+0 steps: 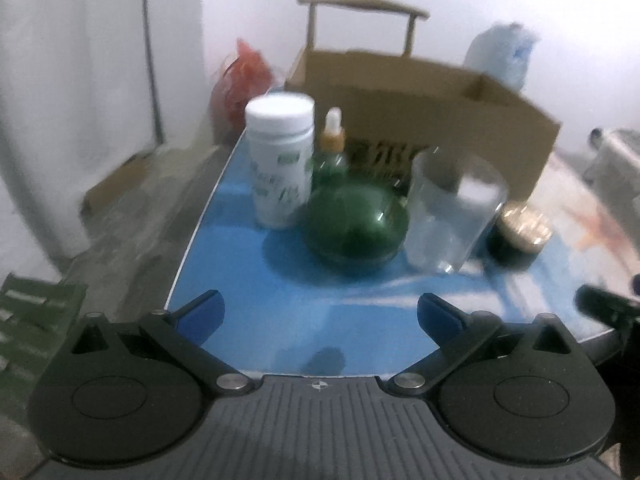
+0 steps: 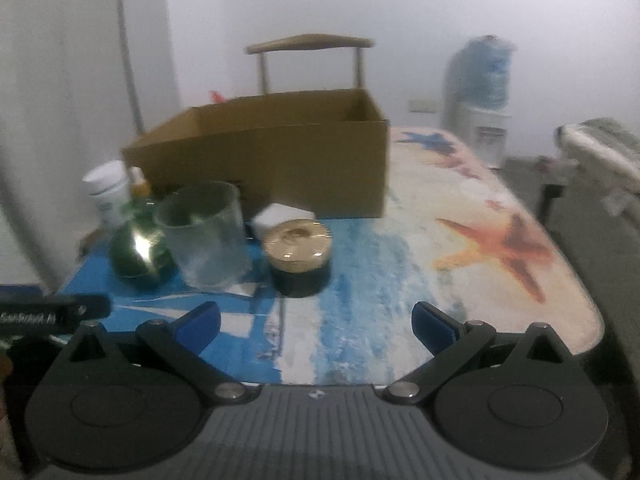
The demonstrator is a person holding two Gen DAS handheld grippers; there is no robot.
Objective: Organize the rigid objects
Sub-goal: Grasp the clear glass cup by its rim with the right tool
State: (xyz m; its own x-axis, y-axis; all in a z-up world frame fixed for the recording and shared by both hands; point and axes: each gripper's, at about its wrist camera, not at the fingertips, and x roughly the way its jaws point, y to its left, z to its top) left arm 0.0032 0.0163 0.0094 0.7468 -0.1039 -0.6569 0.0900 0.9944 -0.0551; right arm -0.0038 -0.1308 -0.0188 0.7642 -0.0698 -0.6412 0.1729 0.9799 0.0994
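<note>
A row of items stands on the table before an open cardboard box (image 1: pixel 432 120) (image 2: pixel 280 160). From left: a white pill bottle (image 1: pixel 280 164) (image 2: pixel 106 194), a small dropper bottle (image 1: pixel 332 140) (image 2: pixel 140 186), a round green bottle (image 1: pixel 356 228) (image 2: pixel 140 248), a clear plastic cup (image 1: pixel 452 216) (image 2: pixel 204 236), and a dark jar with a gold lid (image 1: pixel 520 232) (image 2: pixel 298 258). A small white box (image 2: pixel 280 216) sits behind the jar. My left gripper (image 1: pixel 320 316) hovers open, short of the green bottle. My right gripper (image 2: pixel 316 320) is open near the jar, holding nothing.
The table (image 2: pixel 480 240) has a blue sea and starfish print, with its left edge (image 1: pixel 200 220) near the white bottle. A wooden chair (image 1: pixel 360 12) stands behind the box. A red bag (image 1: pixel 244 76) and a water dispenser (image 2: pixel 480 92) sit farther back.
</note>
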